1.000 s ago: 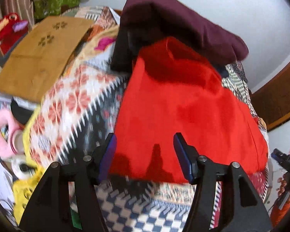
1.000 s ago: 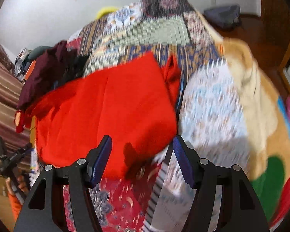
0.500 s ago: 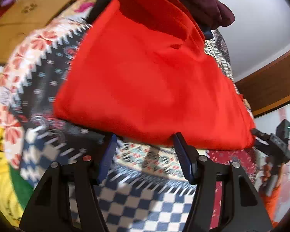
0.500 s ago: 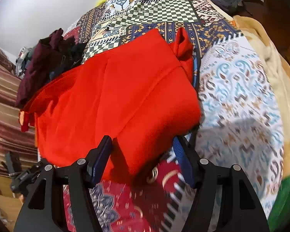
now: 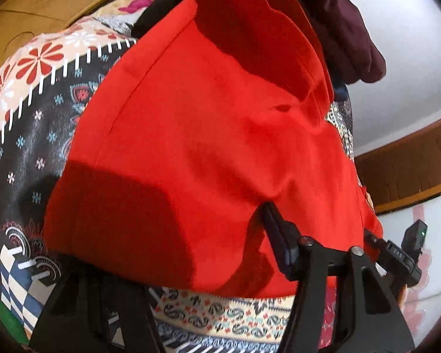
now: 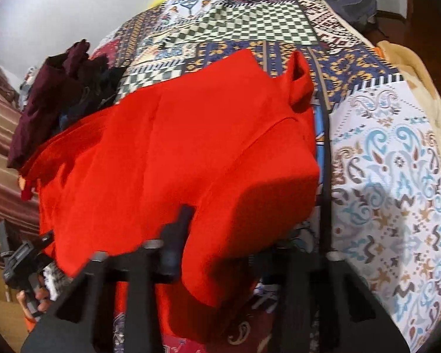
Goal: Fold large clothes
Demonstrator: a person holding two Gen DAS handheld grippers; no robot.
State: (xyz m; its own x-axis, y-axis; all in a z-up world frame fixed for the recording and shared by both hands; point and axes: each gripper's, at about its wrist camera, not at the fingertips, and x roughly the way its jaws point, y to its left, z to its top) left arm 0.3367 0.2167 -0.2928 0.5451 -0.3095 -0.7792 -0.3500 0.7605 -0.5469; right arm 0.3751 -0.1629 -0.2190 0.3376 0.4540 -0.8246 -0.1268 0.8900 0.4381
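Garment: the red garment (image 5: 208, 147) lies spread on the patchwork bedspread (image 6: 397, 161), near edge toward both grippers.
Left gripper (image 5: 173, 253): fingers closing over the near hem, cloth between them; one finger hidden beneath, so I cannot tell if it is pinched.
Right gripper (image 6: 235, 235): fingers closing round the near corner, cloth between; contact unclear.
Why: likely gripping two points to lift the edge for a fold.
Nearby: maroon clothing (image 6: 44, 100) heaped behind.

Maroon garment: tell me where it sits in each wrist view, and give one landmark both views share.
Left wrist: maroon garment at the top right, behind the red garment's far end.
Right wrist: maroon garment at the left edge, beyond the red garment's left end.
Shared landmark: the red garment on the patchwork bedspread.
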